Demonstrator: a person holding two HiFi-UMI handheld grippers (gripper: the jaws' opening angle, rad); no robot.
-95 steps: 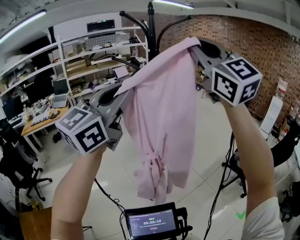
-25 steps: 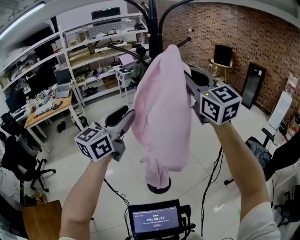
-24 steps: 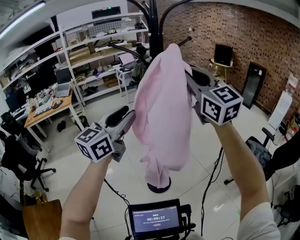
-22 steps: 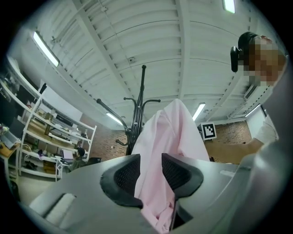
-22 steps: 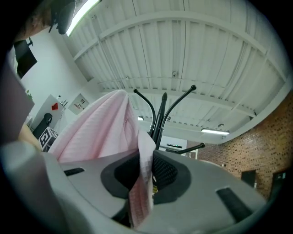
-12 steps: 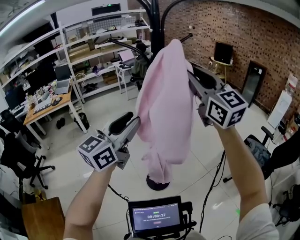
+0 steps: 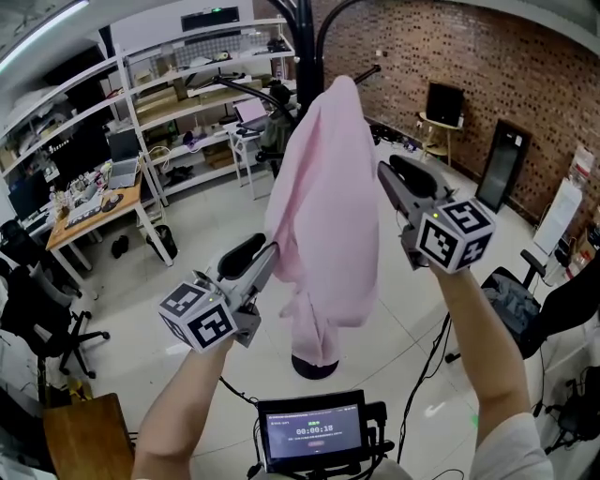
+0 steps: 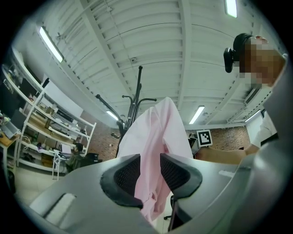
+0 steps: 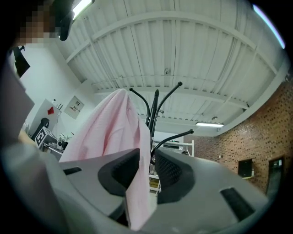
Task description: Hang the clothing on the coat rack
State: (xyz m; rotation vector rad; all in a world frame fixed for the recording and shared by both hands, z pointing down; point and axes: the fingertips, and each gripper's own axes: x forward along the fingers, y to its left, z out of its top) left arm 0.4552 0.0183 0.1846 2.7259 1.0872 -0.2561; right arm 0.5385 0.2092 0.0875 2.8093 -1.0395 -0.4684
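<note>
**Desk:** Head view: where does the job stand?

**Field:** Nearly done, by the look of it. The pink garment (image 7: pixel 323 187) hangs draped from high on the coat rack (image 7: pixel 302 23), its tail down near the base. What's left, I'd judge, is to let go and draw both tools clear. The left gripper (image 7: pixel 269 253) meets the cloth's lower edge, and the right gripper (image 7: pixel 386 176) sits just beside the other flank.

**Desk:** Anything lost there?

**Field:** The rack's crown is cut off at the top, and the prong carrying the cloth is buried under it, so whether it is truly hooked can't be seen.

**Desk:** Left gripper view?

**Field:** The jaws are roughly half apart and have just been closing. A fold of the garment (image 8: pixel 155 132) fills the gap pad to pad, so this one has hold of the cloth. The rack (image 8: pixel 137 91) rises behind, partly covered.

**Desk:** Right gripper view?

**Field:** The jaws have just been opening. A thin edge of the garment (image 9: pixel 110 128) hangs between them against one pad, with a sliver of gap at the other, so there is no grip. Bare prongs of the rack (image 9: pixel 155 107) show beyond it; the loaded one doesn't.
</note>
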